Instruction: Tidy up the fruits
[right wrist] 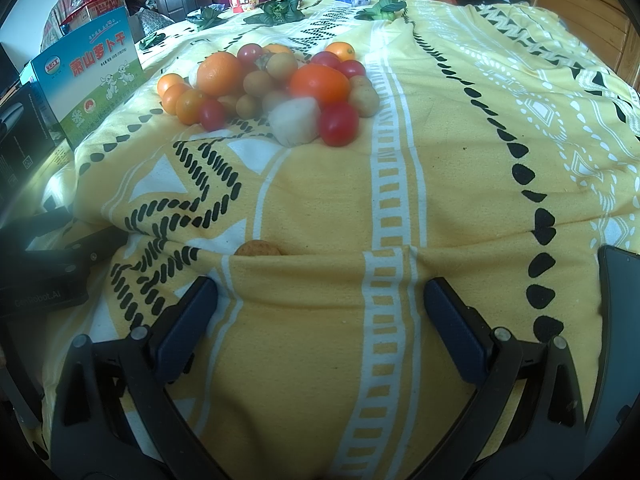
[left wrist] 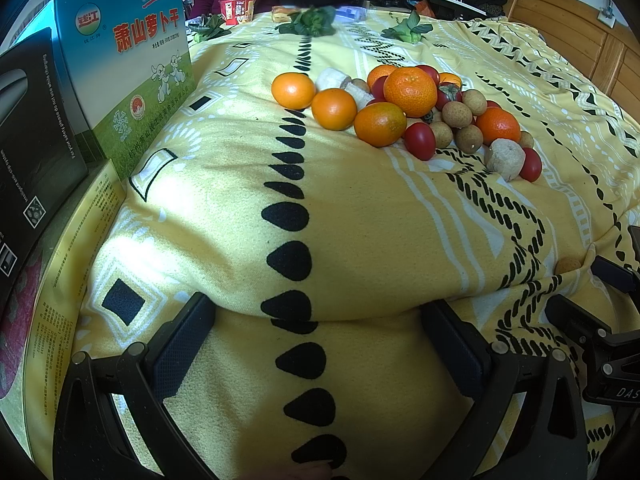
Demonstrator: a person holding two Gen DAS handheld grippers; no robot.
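A heap of fruit lies on the yellow patterned blanket point(left wrist: 224, 216): oranges point(left wrist: 410, 91), red cherry tomatoes point(left wrist: 419, 141), brown longans point(left wrist: 457, 114) and pale peeled chunks point(left wrist: 505, 159). The heap also shows in the right wrist view point(right wrist: 320, 84). One lone longan point(right wrist: 258, 249) sits in a blanket fold just ahead of my right gripper point(right wrist: 320, 308); it shows in the left wrist view point(left wrist: 567, 265) too. My left gripper point(left wrist: 318, 330) is open and empty, well short of the heap. My right gripper is open and empty.
A blue and green food box point(left wrist: 128, 64) and a black box point(left wrist: 36, 136) stand at the left. Leafy greens point(left wrist: 310, 22) and a red noodle cup point(left wrist: 238, 10) lie at the far edge, where a person sits. A wooden bed frame point(left wrist: 580, 36) runs along the right.
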